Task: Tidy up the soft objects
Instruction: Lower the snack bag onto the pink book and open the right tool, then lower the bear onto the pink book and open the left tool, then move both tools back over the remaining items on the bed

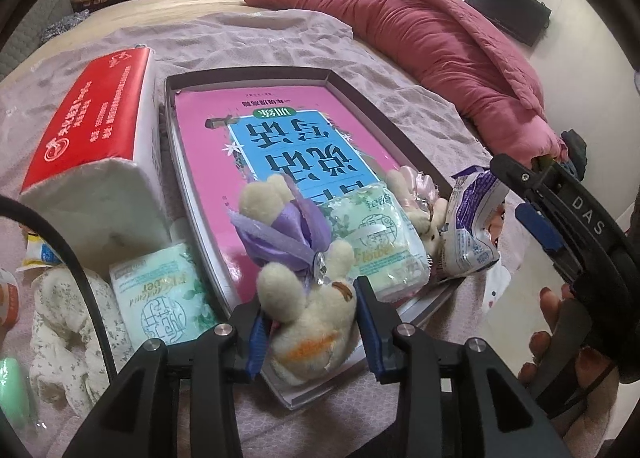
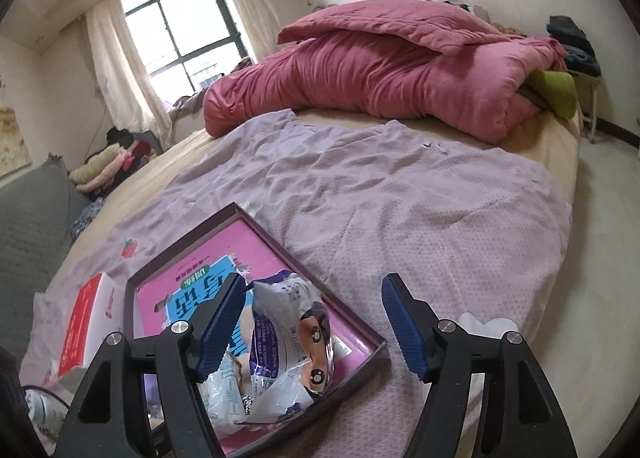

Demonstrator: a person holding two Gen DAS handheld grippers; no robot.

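A shallow box tray [image 1: 360,98] with a pink book inside lies on the bed. In the left wrist view my left gripper [image 1: 310,322] is shut on a cream plush bear with a purple bow [image 1: 316,322], at the tray's near edge. A green tissue pack [image 1: 380,242] and a second plush toy [image 1: 424,206] lie in the tray. A purple-and-white snack bag [image 1: 472,226] rests at the tray's right edge. In the right wrist view my right gripper [image 2: 312,322] is open, its jaws wide apart just above that bag [image 2: 288,342] and tray [image 2: 344,314].
A red-and-white tissue pack [image 1: 100,162] stands left of the tray, also in the right wrist view [image 2: 86,326]. Another green tissue pack [image 1: 160,298] and floral cloth [image 1: 68,322] lie near left. A rolled pink quilt [image 2: 380,74] lies across the far bed.
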